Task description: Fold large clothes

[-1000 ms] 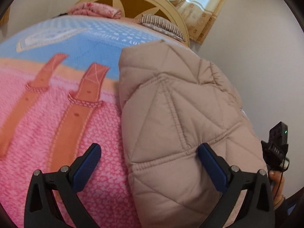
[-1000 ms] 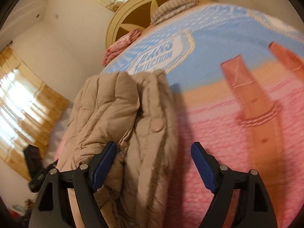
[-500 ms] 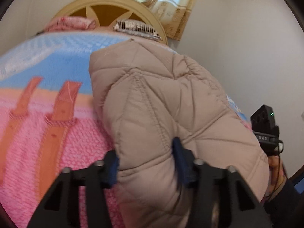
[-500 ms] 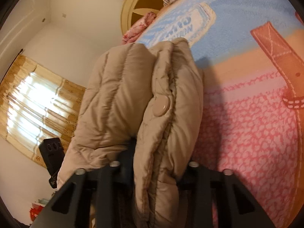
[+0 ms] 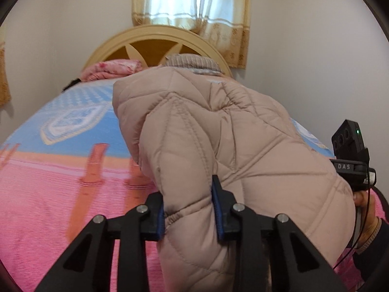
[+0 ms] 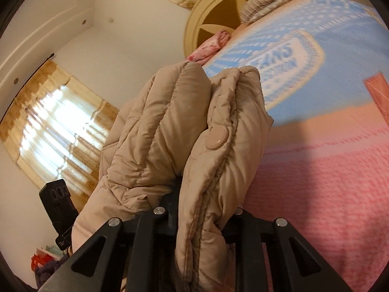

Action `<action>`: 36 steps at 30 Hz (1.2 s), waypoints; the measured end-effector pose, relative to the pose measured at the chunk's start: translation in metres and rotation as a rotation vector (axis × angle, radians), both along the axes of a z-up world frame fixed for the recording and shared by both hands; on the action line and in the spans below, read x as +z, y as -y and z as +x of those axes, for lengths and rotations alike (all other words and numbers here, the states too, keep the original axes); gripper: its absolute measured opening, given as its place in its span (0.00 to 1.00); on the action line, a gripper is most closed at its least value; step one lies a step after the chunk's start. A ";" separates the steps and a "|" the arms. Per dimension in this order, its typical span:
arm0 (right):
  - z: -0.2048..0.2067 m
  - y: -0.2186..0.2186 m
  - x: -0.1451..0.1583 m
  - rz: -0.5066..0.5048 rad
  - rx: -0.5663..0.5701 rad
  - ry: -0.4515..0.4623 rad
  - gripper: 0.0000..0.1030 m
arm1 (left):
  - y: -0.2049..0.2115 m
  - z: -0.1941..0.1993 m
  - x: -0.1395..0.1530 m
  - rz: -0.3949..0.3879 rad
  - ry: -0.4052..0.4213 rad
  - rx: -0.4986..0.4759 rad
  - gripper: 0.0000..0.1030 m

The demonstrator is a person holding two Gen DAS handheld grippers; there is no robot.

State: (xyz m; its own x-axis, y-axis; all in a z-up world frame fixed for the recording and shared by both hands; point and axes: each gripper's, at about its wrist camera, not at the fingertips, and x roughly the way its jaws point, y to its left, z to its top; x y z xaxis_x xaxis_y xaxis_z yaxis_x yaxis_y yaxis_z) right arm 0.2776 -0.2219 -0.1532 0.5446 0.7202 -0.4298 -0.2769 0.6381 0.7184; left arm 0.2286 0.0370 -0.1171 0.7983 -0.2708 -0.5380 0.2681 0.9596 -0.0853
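Note:
A beige quilted puffer jacket (image 5: 218, 141) hangs lifted above a bed. My left gripper (image 5: 188, 209) pinches a fold of its hem, blue pads dug into the padding, jaws still closing. In the right wrist view the same jacket (image 6: 170, 131) bulges over my right gripper (image 6: 201, 209). That gripper's jaws are closing too, clamped on the button edge with a round snap (image 6: 216, 135); its fingertips are buried in fabric. The other gripper's black body shows at the edge of each view: the right gripper's body (image 5: 350, 155) with a hand on it, the left gripper's body (image 6: 58, 204).
The bed's blanket (image 5: 60, 189) is pink near me and blue farther back. A cream headboard (image 5: 155, 36) stands behind, with a pink folded cloth (image 5: 111, 69) and a striped pillow (image 5: 194, 62). Curtained windows (image 6: 56, 131) and walls lie beyond.
Both grippers went from open around the jacket's edge to shut on it, then rose, lifting the jacket off the blanket. The left view has tilted up toward the headboard.

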 end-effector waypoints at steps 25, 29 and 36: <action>0.065 -0.198 0.007 -0.055 0.269 0.028 0.17 | -0.131 -0.011 -0.015 -0.014 0.027 0.278 0.29; 0.071 -0.216 0.005 -0.073 0.292 0.020 0.17 | -0.141 -0.015 -0.024 -0.017 0.019 0.300 0.29; 0.080 -0.232 -0.003 -0.087 0.316 0.003 0.17 | -0.150 -0.023 -0.034 -0.019 0.012 0.319 0.29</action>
State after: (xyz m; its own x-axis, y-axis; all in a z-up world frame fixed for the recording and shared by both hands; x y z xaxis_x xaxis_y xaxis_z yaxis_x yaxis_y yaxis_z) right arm 0.3573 0.0103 -0.1559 0.3015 0.8146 -0.4955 -0.4728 0.5790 0.6642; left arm 0.2057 0.1875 -0.1511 0.8510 -0.0152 -0.5249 -0.0453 0.9937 -0.1022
